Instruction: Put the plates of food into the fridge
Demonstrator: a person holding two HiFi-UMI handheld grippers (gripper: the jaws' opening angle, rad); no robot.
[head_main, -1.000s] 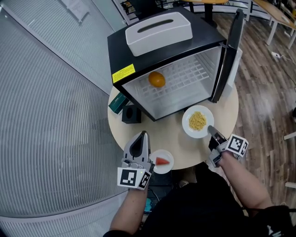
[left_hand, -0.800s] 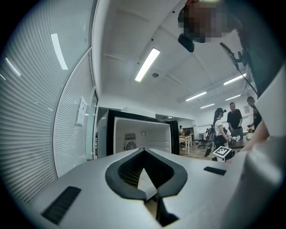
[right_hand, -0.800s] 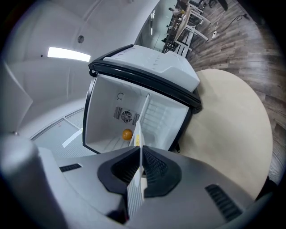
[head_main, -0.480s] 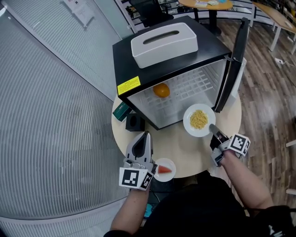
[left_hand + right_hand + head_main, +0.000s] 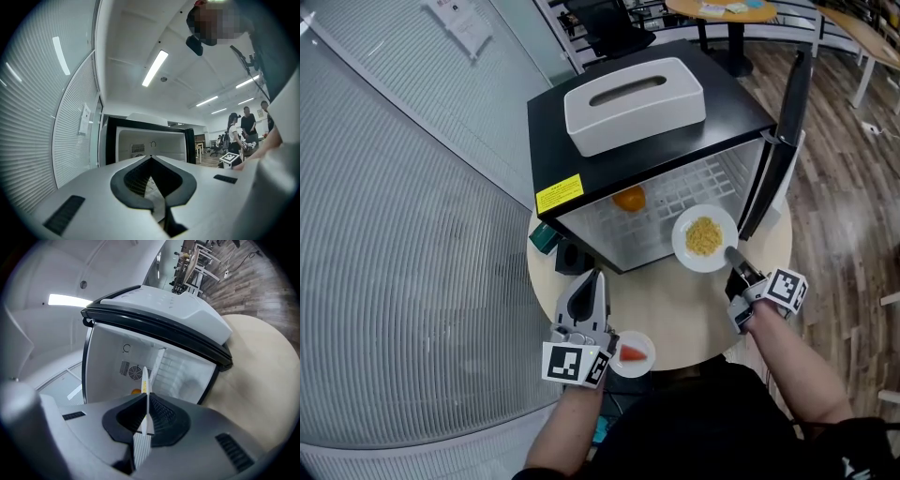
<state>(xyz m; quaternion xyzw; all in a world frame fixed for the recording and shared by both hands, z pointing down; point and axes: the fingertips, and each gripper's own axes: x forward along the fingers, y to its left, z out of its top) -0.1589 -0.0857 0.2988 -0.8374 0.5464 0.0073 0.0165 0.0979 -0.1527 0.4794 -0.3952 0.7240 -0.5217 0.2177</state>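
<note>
A white plate of yellow noodles (image 5: 704, 238) hangs above the table just in front of the open fridge (image 5: 581, 141), at the right of its opening. My right gripper (image 5: 734, 253) is shut on the plate's near rim. In the right gripper view the plate (image 5: 146, 380) shows edge-on between the pads of that gripper (image 5: 146, 397). A small plate with a red slice (image 5: 630, 354) lies at the table's near edge. My left gripper (image 5: 594, 277) hovers just left of it, shut with nothing between its fingers, and in the left gripper view this gripper (image 5: 151, 158) points at the fridge interior.
An orange (image 5: 629, 198) sits on the fridge's wire shelf. The fridge door (image 5: 783, 141) stands open at the right. A white box (image 5: 635, 92) rests on the fridge top. A black box (image 5: 572, 255) and a green box (image 5: 544, 237) lie on the round table (image 5: 675, 309).
My right gripper has carried the noodle plate up and towards the fridge opening. My left gripper has moved forward over the table. The small plate with the red slice has stayed put.
</note>
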